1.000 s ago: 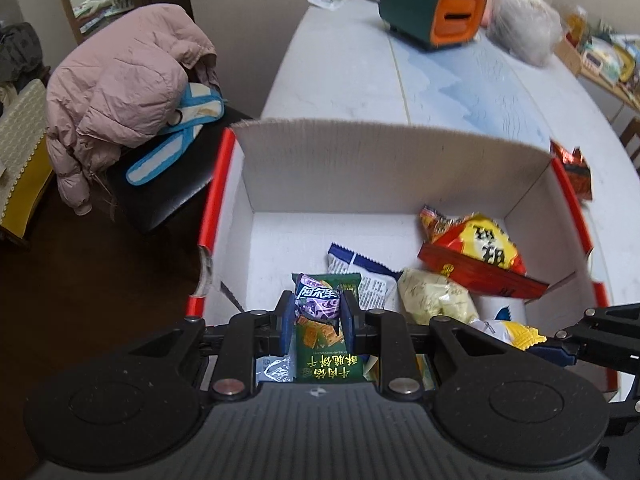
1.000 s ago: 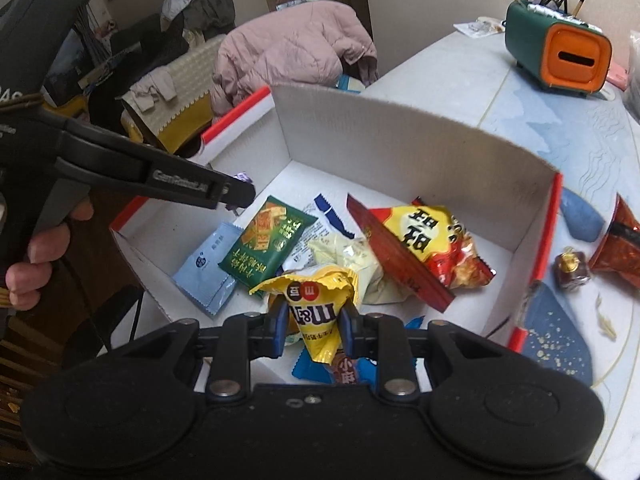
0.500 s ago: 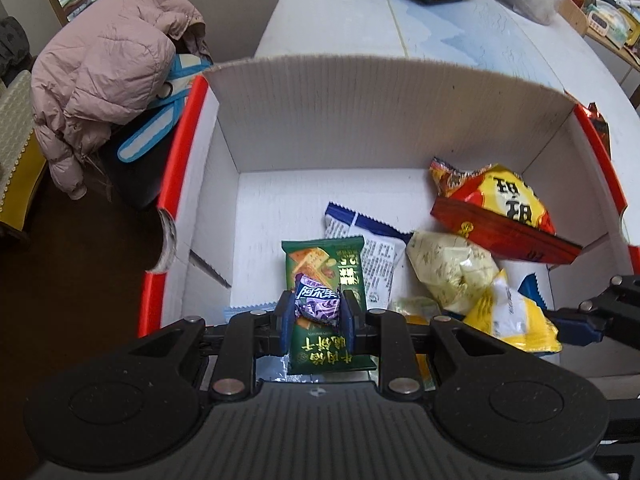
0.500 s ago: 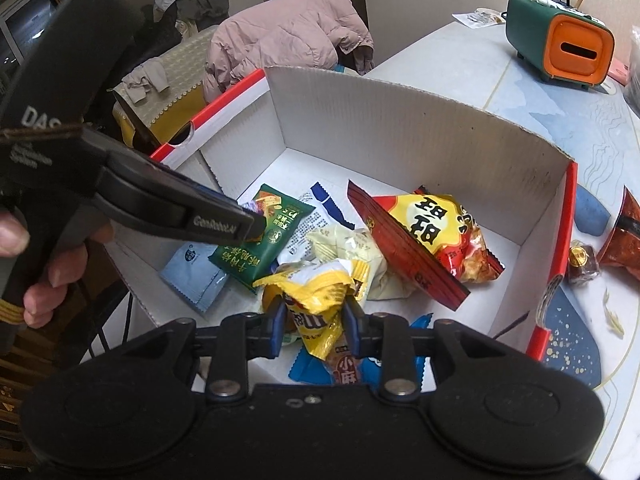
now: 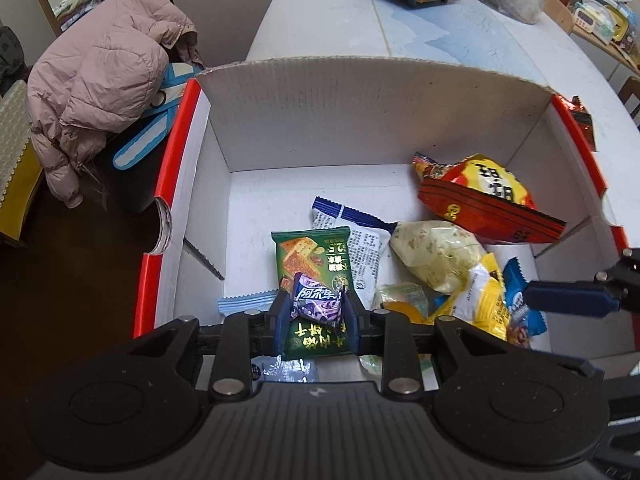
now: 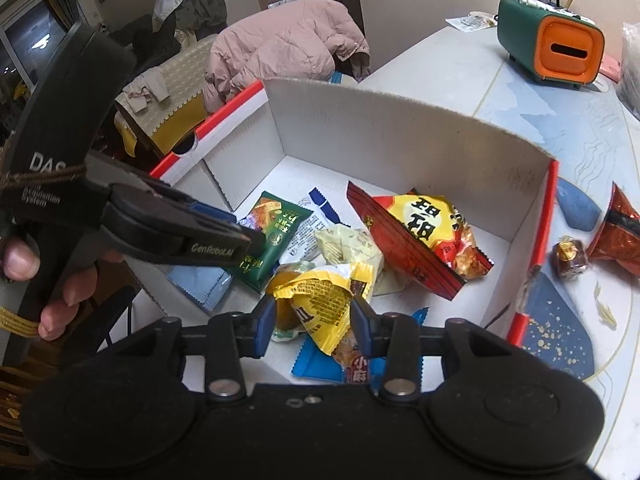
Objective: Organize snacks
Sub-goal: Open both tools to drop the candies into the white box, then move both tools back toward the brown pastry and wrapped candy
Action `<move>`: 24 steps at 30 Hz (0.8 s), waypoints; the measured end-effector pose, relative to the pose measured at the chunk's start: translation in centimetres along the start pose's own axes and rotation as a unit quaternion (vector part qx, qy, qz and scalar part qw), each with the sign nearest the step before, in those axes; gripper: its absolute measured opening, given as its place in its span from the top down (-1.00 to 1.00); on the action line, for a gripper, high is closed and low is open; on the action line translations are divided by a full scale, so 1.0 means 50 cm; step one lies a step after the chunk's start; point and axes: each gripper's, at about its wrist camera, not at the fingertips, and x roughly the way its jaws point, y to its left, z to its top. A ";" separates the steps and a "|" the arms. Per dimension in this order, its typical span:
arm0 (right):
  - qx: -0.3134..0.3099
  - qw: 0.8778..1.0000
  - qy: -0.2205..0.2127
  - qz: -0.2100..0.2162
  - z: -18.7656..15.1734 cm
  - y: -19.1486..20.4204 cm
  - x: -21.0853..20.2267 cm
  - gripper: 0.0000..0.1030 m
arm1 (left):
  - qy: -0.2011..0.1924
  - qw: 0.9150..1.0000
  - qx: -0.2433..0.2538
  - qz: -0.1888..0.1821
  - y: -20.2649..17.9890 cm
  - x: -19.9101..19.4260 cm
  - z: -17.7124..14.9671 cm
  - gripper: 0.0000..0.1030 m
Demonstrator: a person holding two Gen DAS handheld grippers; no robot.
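Two grippers work over one open cardboard box (image 5: pixel 372 120). Left gripper (image 5: pixel 316 312): jaws opening, with a small purple candy wrapper (image 5: pixel 317 300) between the blue pads; the left pad appears to touch it, while contact on the right side cannot be confirmed. Directly below lies a green biscuit packet (image 5: pixel 314 260) flat on the box floor, overlapping a white-and-blue sachet (image 5: pixel 360 240), with a pale blue sachet (image 5: pixel 244 302) just beside it at left.

Right gripper (image 6: pixel 312 316): jaws opening, with a crumpled yellow snack bag (image 6: pixel 320 300) between the pads; the bag lies on the pile inside the box, over a blue packet (image 6: pixel 320 364). Whether the pads are pressing on it cannot be told.

Further in: a pale yellow pouch (image 5: pixel 434 252) at centre and a red-and-yellow crisp bag (image 5: pixel 480 196) leaning toward the right wall.

Outside the box, on the table (image 5: pixel 328 20): a dark red wrapper (image 6: pixel 616 232), a small wrapped sweet (image 6: pixel 568 258), and a green-and-orange container (image 6: pixel 556 48) at the far end. A pink jacket (image 5: pixel 100 92) lies on a chair at left.
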 end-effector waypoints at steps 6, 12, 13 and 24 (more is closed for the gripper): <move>0.007 1.000 -0.018 0.001 -0.002 -0.005 -0.035 0.10 | -0.022 1.000 -0.003 -0.020 0.000 -0.039 -0.007 0.41; 0.012 0.999 -0.041 0.005 -0.002 -0.012 -0.080 -0.03 | -0.051 0.997 -0.014 -0.048 -0.006 -0.087 -0.013 0.08; 0.012 0.999 -0.044 0.005 -0.003 -0.013 -0.089 -0.07 | -0.054 0.997 -0.015 -0.051 -0.008 -0.094 -0.014 0.07; 0.008 0.995 -0.098 0.000 -0.018 -0.028 -0.199 -0.52 | -0.102 0.992 0.003 -0.079 -0.065 -0.177 -0.022 -0.10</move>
